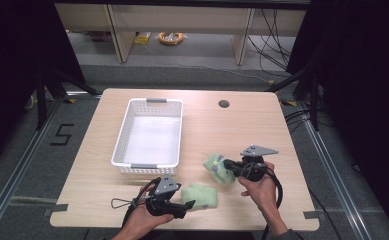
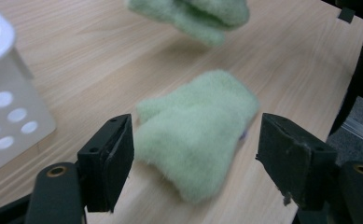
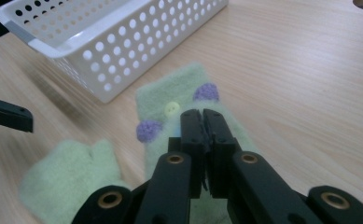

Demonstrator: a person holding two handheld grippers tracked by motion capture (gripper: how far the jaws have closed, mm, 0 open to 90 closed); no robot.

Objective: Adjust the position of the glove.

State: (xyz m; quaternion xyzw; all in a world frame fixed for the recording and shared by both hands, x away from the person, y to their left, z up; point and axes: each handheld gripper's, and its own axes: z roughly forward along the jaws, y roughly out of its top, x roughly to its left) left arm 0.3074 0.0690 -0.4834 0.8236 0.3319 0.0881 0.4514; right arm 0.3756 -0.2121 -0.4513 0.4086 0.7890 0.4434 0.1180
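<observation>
On table: right tongs (image 3: 202,116) pinching green mitten (image 3: 179,93) | left tongs (image 2: 195,149) spread

Two fuzzy green mittens are out on the table (image 1: 262,125): a plain-looking mitten (image 1: 200,195) near the front edge and a second mitten (image 1: 218,166) beside it, which shows two purple patches (image 3: 206,92) and one yellow button (image 3: 171,108). One white perforated basket (image 1: 149,137) stands behind them. Two hand-held grippers are in play, a left gripper (image 1: 182,207) and a right gripper (image 1: 227,163). One round hole (image 1: 224,104) pierces the tabletop.
</observation>
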